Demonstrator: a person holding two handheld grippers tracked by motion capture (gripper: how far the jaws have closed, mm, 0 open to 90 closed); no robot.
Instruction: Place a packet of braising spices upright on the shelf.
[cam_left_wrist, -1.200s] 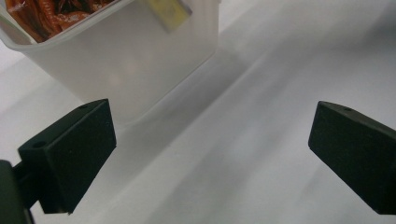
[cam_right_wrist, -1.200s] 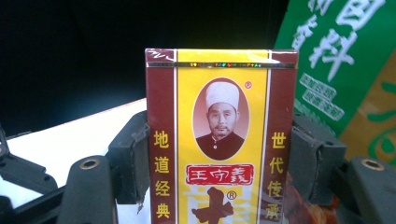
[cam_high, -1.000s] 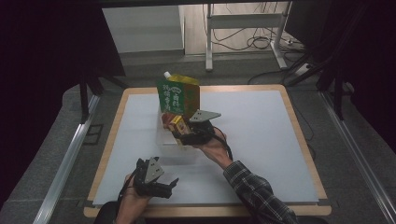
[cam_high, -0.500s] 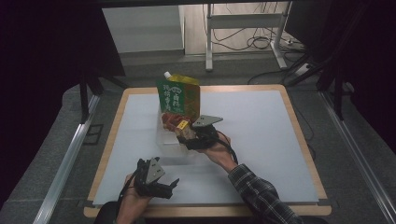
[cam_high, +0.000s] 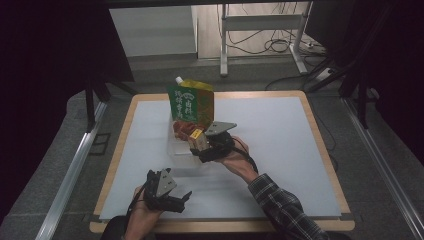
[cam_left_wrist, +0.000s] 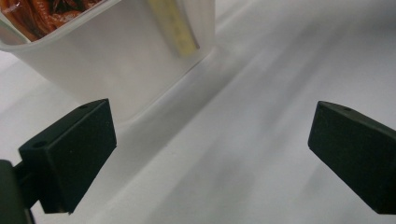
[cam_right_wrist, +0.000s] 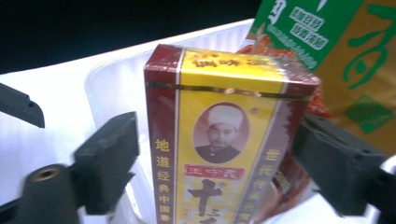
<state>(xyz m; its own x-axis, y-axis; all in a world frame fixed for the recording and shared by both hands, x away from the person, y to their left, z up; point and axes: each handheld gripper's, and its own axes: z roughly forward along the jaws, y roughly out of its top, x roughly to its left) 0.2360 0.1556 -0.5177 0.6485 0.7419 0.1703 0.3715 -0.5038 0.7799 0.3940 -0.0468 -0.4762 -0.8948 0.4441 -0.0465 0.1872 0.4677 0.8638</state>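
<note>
Yellow-and-red box (cam_right_wrist: 224, 140) stands in the clear tub (cam_right_wrist: 116, 84) between the right tool's (cam_right_wrist: 215, 163) just-widened jaws; left tool (cam_left_wrist: 210, 154) gapes empty.

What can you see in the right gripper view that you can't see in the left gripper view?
Right gripper view: a yellow and red box up close, a green pouch behind it, and the right gripper, whose jaws have just been opening, one on each side of the box. Left gripper view: the left gripper with its jaws wide apart over a big stretch of white table. Both: the clear tub with a red packet inside.
</note>
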